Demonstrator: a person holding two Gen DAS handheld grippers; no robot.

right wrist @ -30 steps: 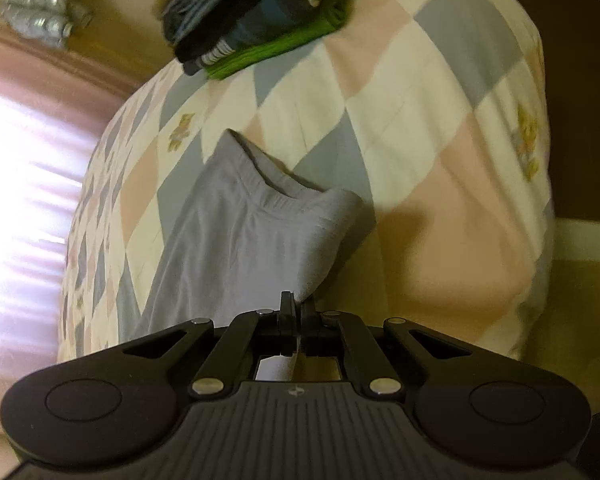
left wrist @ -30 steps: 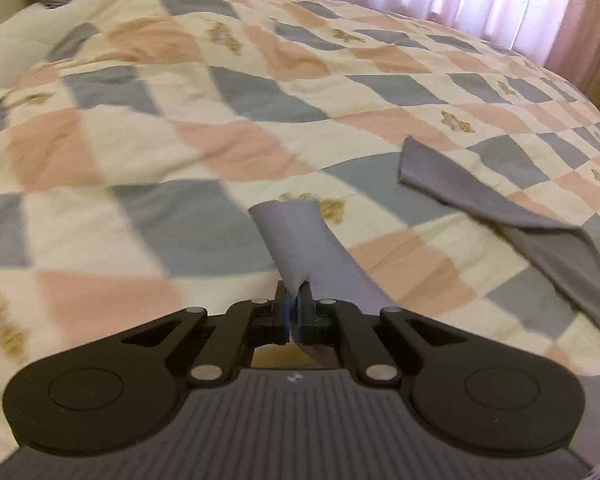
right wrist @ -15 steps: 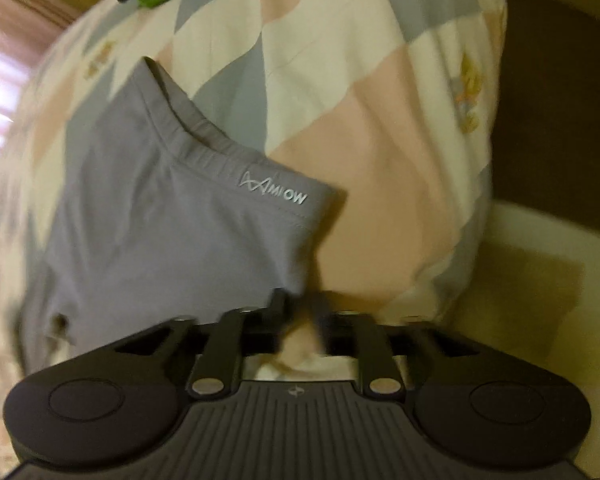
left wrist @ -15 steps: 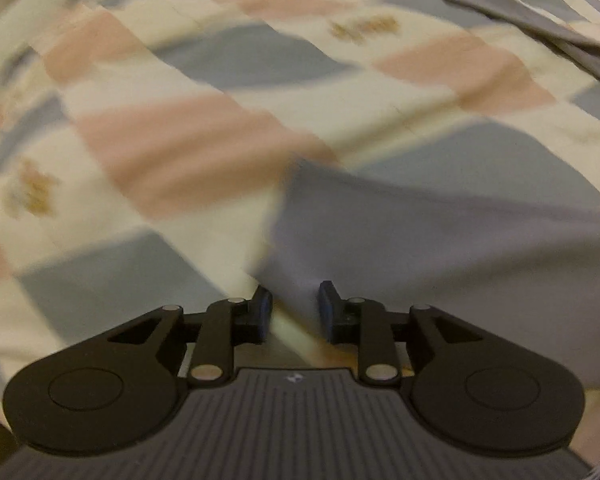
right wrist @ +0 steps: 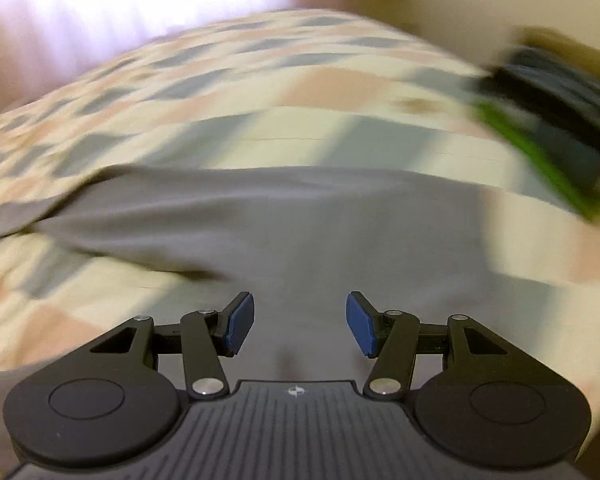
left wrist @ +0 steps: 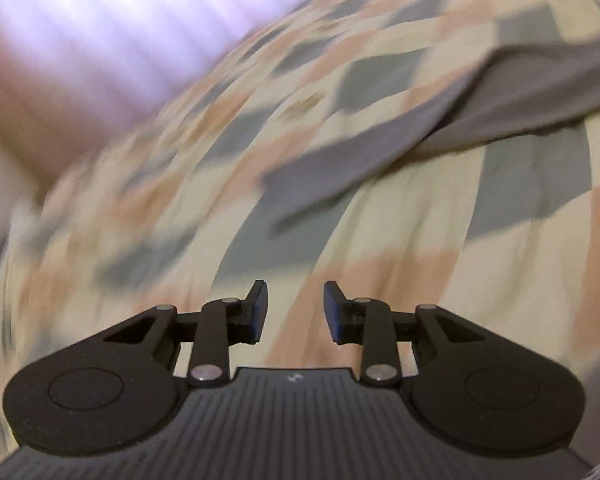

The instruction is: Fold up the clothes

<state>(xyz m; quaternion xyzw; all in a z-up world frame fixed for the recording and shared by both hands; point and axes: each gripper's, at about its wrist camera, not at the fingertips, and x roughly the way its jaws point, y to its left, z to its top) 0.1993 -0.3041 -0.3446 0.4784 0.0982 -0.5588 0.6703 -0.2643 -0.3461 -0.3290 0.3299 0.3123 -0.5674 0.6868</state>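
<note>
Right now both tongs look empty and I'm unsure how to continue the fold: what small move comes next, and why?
Probably bring the left tongs to the grey garment's loose leg end. Both tongs are opening with nothing between them, and that leg lies crooked on the quilt.

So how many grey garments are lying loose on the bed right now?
1: a grey garment spread flat on the checked quilt, ahead of both grippers. The blurred folded stack may hide others.

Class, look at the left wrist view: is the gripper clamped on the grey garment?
No: the left gripper has nothing between its opening jaws, and the grey garment lies apart on the quilt.
</note>
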